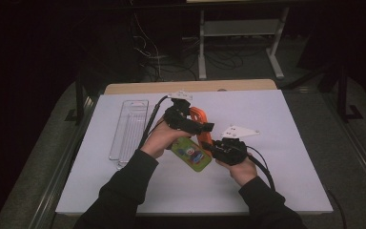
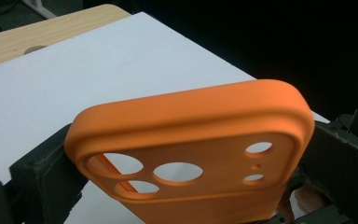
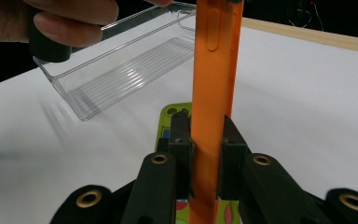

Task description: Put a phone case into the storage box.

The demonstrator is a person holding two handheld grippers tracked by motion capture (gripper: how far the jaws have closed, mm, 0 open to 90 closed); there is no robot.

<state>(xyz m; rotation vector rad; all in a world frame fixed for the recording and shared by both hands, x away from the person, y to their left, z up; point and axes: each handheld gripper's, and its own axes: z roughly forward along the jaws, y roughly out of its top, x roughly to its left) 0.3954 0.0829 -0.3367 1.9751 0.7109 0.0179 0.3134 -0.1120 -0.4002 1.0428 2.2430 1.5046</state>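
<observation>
An orange phone case (image 1: 201, 125) with camera holes is held up over the table between both grippers. My left gripper (image 1: 204, 127) spans its width, and in the left gripper view the orange case (image 2: 191, 126) sits pressed between the two black fingers (image 2: 39, 172). My right gripper (image 1: 211, 149) pinches the case's lower edge. In the right gripper view, the gripper (image 3: 207, 140) has both jaws shut tight on the thin orange case (image 3: 214, 70), which stands upright. A green phone case (image 1: 193, 155) with a cartoon print lies flat on the table beneath them.
A clear plastic tray (image 1: 129, 126) lies lengthwise at the left of the white table cover (image 1: 267, 157). The green case (image 3: 168, 116) and the tray (image 3: 121, 65) lie behind the right jaws, with the person's left hand (image 3: 70, 18) above. Table legs and cables stand beyond the far edge.
</observation>
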